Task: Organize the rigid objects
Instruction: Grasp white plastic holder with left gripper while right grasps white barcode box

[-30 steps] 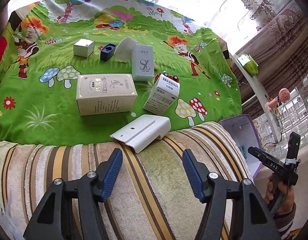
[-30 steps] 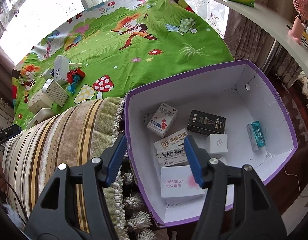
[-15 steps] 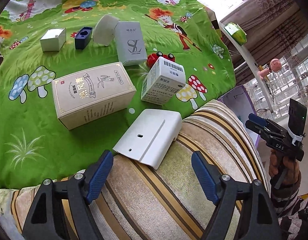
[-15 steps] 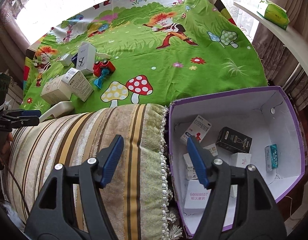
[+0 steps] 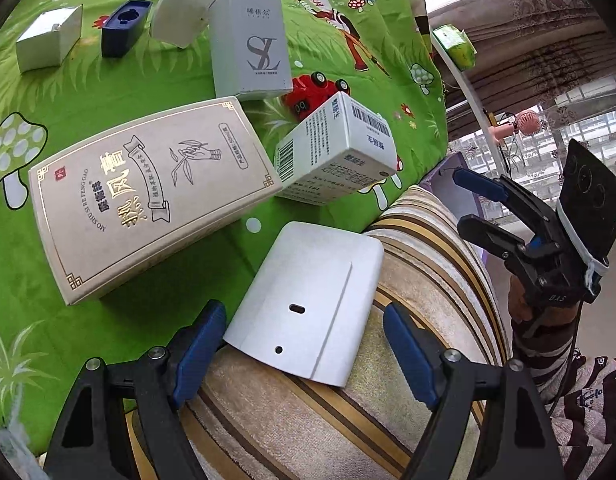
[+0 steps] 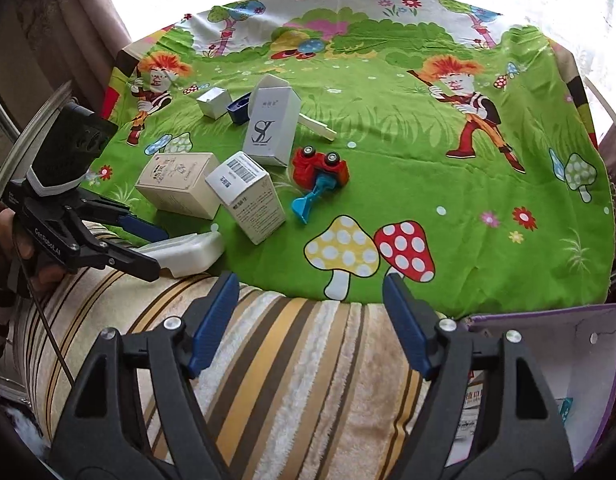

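Both tongs, L point(image 5: 304, 354) & R point(image 6: 309, 322), wide apart, angled down, seemingly empty.

Both wrist cameras looked steeply down over the striped cushion edge point(image 6: 292, 360); both close views shared the white case point(image 5: 308, 304) and green cloth point(image 6: 427, 184).

Both tools are black plastic frames with triangular cut-outs, silver screw heads at the pivots and dark blue ribbed pads on the inner faces of the fingers. The left gripper point(image 5: 304, 344) shows four such screws in its own view; the right gripper point(image 6: 311, 320) looks the same. Above the handle of each sits a black camera block bound on with a white band. The left tool's frame carries white lettering reading "CenRobot.AI", and a thin dark cable hangs below its handle. The sleeve point(image 5: 579, 396) below the right tool's handle is patterned knit in brown and cream.
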{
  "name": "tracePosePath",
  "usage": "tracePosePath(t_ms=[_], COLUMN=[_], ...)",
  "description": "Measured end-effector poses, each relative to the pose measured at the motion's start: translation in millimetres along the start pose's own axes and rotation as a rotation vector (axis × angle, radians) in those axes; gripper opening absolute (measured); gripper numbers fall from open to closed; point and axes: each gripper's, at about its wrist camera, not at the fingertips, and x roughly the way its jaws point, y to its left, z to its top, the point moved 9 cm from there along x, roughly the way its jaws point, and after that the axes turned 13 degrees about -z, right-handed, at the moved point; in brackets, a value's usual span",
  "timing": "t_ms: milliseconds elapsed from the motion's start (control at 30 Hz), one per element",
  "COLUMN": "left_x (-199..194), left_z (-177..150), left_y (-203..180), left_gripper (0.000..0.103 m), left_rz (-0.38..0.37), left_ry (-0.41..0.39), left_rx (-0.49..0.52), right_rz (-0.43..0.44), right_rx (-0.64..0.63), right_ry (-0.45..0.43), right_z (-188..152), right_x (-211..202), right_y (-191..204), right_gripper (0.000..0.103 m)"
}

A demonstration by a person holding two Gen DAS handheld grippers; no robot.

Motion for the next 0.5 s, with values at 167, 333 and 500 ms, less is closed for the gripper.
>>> tracePosePath(t_ms=[167, 333, 500], left_x=[8, 9, 10], left_z=[0, 1, 0], left_y=[0, -2, -4], left_gripper=[0.082, 0.080, 0.069], left_rz=[-0.045, -0.069, -0.090], left_ry=[0.022, 0.025, 0.032], left_rx=[0.000, 0.014, 0.020], right_rz=[0.036, 0.054, 0.082], right_rx=[-0.122, -0.196, -0.184], right_ry=[-0.024, -0.026, -0.019], right_z=[23, 39, 51], right_x=[18, 35, 49], right_y=[26, 44, 53], right_gripper=[0.086, 0.086, 0.086])
